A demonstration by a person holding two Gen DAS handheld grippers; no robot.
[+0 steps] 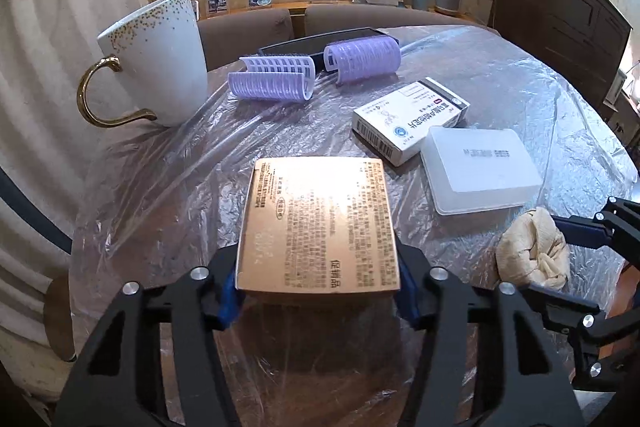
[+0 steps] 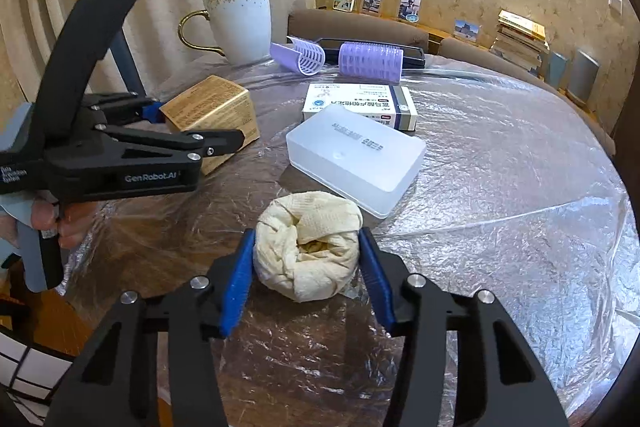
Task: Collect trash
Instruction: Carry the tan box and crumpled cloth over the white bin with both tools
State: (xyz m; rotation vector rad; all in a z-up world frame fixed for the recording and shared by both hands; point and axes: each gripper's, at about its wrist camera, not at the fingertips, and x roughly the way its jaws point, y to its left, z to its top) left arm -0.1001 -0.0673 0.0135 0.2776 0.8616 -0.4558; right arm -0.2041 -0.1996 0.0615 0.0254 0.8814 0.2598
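Gold carton (image 1: 320,223) clamped between left gripper (image 1: 318,287) fingers, near table (image 1: 520,87) edge. Crumpled tissue wad (image 2: 306,243) gripped by right gripper (image 2: 306,271), resting on plastic-covered table beside translucent box (image 2: 356,155).

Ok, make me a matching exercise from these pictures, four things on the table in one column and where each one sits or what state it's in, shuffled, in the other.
Things:
1. gold box
2. crumpled tissue
3. white mug
4. translucent case

Places or states:
A. between the fingers of the right tool
B. upright at the far left edge of the table
C. between the fingers of the left tool
D. lying flat beside the medicine box

Pairs: 1-C, 2-A, 3-B, 4-D
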